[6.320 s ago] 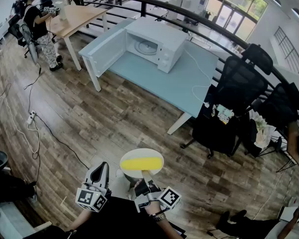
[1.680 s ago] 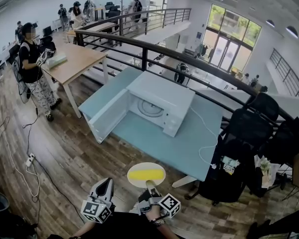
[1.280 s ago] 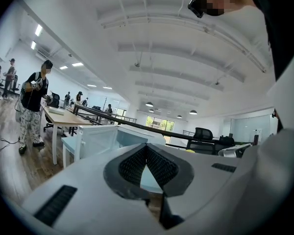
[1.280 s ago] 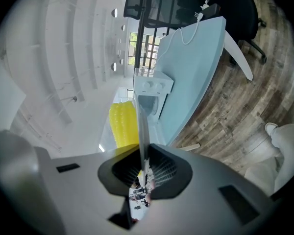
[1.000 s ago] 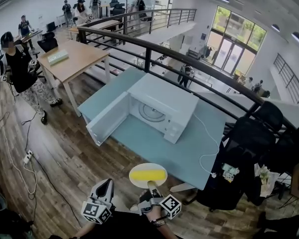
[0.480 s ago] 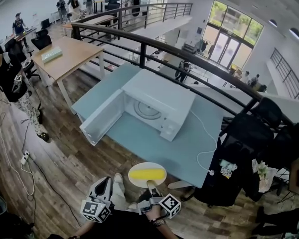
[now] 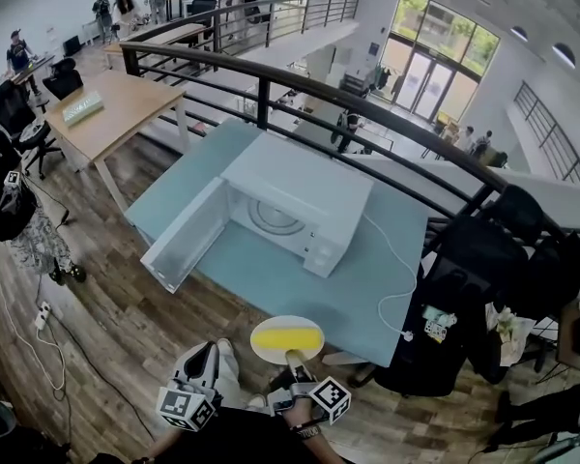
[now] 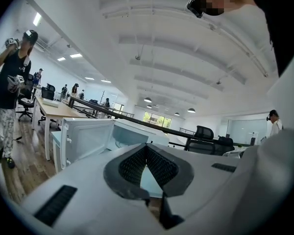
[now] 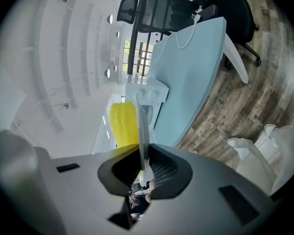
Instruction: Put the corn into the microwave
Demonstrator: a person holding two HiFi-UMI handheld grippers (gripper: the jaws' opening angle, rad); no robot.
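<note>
The corn lies flat across a white plate, and my right tongs are clamped on that plate's near rim, holding it level in the air short of the bench, well apart from the microwave, whose door hangs wide open. My left tongs are pressed together on nothing. I'd keep the plate level so the cob can't roll, and steer it in clear of the door

Wooden desk, black chairs, railing
</note>
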